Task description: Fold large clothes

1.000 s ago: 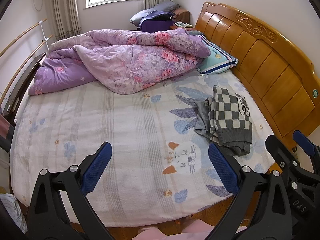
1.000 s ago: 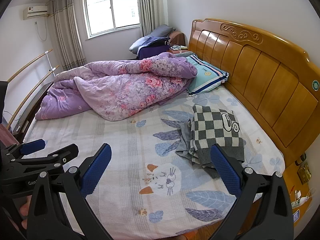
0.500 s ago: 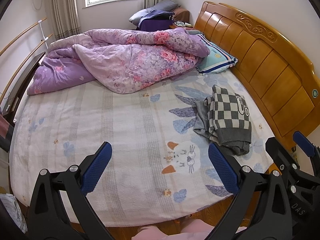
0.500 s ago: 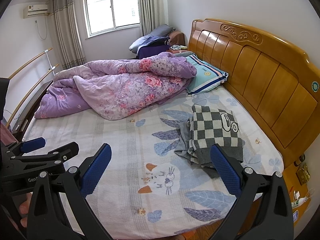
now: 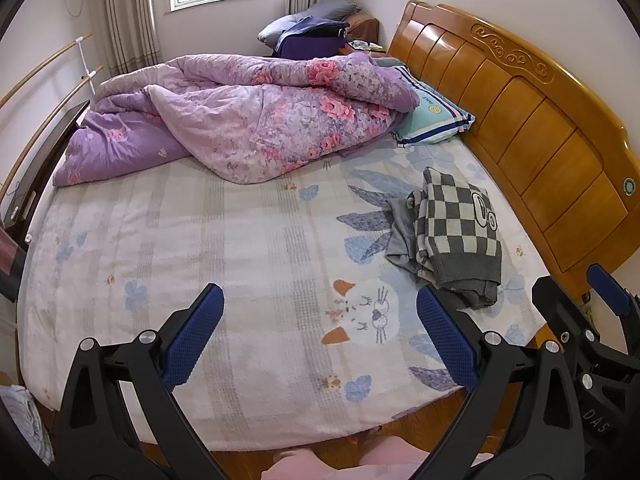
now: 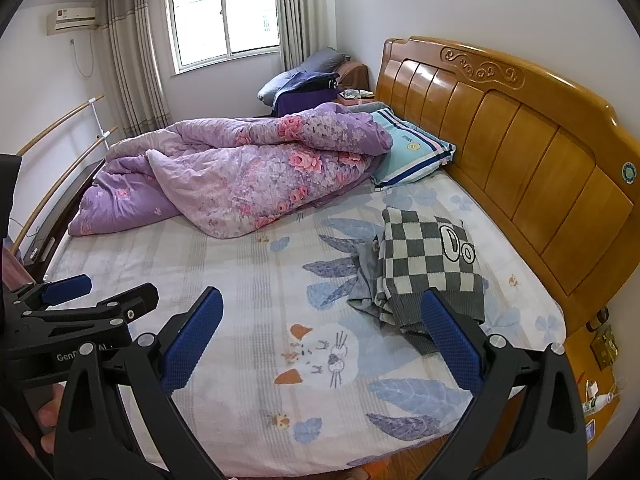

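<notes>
Two grippers, mine: left gripper and right gripper both spread wide, holding nothing, poised above the bed's near edge. Checkered sweater lies rumpled by the headboard edge; purple quilt fills the far edge, bare sheet between.

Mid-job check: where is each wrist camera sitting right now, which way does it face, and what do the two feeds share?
Left wrist: above the bed's near side edge, facing across the bedsheet toward the window; shows the open left hand-held gripper, with the right one at the frame's right edge.
Right wrist: beside it, nearer the headboard, same heading; shows the open right hand-held gripper, with the left one and fingers at lower left.
Shared: checkered sweater, purple quilt, pillow.
</notes>
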Available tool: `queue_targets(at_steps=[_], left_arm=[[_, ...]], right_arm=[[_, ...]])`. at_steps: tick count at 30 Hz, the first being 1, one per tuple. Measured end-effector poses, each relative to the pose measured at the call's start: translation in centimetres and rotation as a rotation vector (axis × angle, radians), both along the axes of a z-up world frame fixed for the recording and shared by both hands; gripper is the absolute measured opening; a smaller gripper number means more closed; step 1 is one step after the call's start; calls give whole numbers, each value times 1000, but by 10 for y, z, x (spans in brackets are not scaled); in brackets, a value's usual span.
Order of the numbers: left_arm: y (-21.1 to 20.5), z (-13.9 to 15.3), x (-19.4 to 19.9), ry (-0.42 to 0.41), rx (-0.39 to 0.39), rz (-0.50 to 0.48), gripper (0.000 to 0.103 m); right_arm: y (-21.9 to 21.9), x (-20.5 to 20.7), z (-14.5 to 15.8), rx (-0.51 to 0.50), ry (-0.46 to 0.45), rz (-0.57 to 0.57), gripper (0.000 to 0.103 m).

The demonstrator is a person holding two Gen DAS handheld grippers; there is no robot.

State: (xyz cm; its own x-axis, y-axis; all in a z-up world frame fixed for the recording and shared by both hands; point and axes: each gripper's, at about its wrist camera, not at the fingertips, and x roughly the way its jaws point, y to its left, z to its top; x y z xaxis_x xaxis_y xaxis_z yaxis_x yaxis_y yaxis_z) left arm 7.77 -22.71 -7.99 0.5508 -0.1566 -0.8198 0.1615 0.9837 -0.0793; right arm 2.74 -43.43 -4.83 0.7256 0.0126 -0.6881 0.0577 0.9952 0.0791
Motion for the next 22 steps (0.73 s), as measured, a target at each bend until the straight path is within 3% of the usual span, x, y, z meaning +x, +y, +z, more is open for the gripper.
queue_targets(at_steps=[22], left_arm=[[-12, 4, -12, -26, 8, -34, 97]], right_arm=[[-11, -9, -7, 22, -2, -19, 95]])
